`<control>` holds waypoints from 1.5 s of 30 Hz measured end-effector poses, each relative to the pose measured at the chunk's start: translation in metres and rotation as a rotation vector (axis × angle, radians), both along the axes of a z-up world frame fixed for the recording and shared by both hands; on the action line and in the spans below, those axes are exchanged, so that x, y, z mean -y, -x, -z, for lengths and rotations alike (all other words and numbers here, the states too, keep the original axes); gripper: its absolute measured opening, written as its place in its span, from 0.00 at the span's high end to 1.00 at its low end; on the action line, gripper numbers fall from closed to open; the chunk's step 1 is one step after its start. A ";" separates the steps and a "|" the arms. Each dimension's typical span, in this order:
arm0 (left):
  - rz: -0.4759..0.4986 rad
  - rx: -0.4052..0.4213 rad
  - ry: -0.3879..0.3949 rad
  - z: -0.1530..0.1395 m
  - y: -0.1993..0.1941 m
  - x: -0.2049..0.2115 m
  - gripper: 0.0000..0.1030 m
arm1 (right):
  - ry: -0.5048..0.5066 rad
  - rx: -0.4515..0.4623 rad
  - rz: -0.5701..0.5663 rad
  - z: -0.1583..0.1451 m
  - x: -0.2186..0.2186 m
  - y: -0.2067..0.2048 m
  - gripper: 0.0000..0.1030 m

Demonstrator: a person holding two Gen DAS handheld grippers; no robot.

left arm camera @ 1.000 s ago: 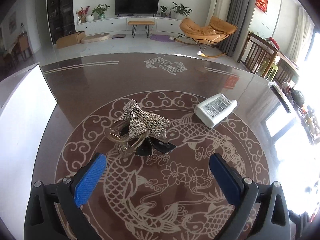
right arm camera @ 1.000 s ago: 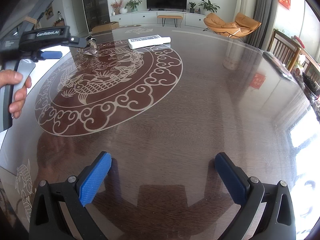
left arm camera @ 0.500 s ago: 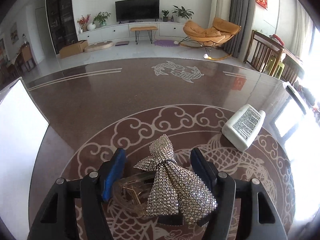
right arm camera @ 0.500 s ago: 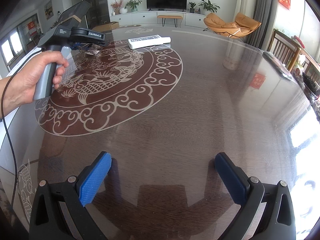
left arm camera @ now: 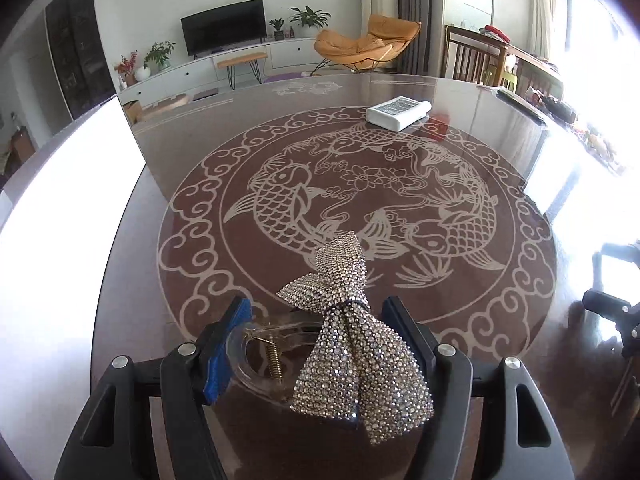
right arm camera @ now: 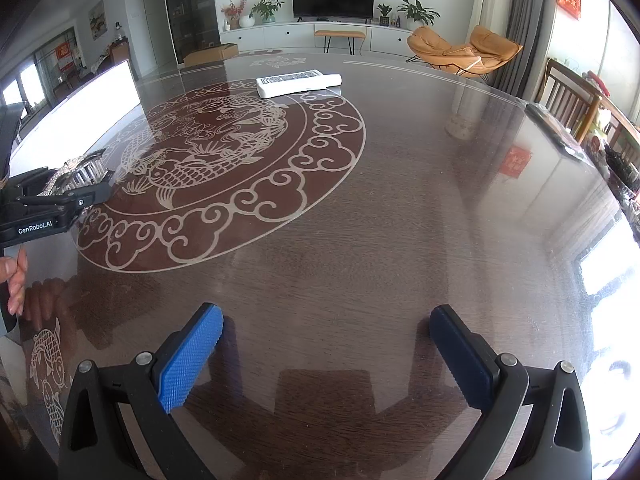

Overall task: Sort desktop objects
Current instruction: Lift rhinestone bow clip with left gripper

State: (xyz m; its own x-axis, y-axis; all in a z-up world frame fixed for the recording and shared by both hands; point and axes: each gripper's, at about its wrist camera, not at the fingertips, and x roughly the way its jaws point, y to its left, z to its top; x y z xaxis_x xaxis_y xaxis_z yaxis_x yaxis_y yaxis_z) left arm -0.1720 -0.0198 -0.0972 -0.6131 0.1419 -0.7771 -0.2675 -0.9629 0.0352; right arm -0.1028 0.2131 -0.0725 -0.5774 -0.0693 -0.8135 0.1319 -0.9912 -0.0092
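A hair clip [left arm camera: 352, 344] with a rhinestone bow and a clear plastic claw sits between the blue pads of my left gripper [left arm camera: 316, 308], which is shut on it. One pad presses the clear claw, the other the bow. In the right wrist view the left gripper [right arm camera: 92, 188] shows at the far left, held by a hand, with the hair clip [right arm camera: 82, 168] glinting at its tip above the table's patterned ring. A white remote control [left arm camera: 398, 113] lies at the far side of the fish pattern. My right gripper [right arm camera: 326, 320] stands open over bare tabletop with nothing between its fingers.
The dark glossy table [left arm camera: 180, 152] carries a round fish-and-cloud pattern. A tall white panel [left arm camera: 60, 220] stands along its left side. The remote control [right arm camera: 298, 82] lies near the far rim of the pattern. Wooden chairs [right arm camera: 572, 100] stand beyond the right edge.
My left gripper went forward over the hair clip and shut on it, then carried it toward the near rim of the pattern, rolling a little. The right gripper has not moved.
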 end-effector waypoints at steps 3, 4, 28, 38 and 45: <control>-0.039 0.030 -0.046 0.003 0.004 0.005 0.34 | 0.000 0.000 0.000 0.000 0.000 0.000 0.00; -0.039 0.029 -0.054 0.002 0.005 0.006 0.34 | 0.000 0.000 0.000 0.000 0.000 0.000 0.00; -0.040 0.026 -0.034 0.005 0.001 0.003 0.33 | 0.421 0.220 0.399 -0.016 0.042 0.290 0.00; -0.039 0.026 -0.033 0.004 0.003 0.000 0.33 | -0.010 0.146 0.169 -0.025 0.106 0.289 0.46; -0.039 0.026 -0.028 0.004 0.002 -0.001 0.33 | -0.022 0.091 0.034 -0.024 0.094 0.223 0.52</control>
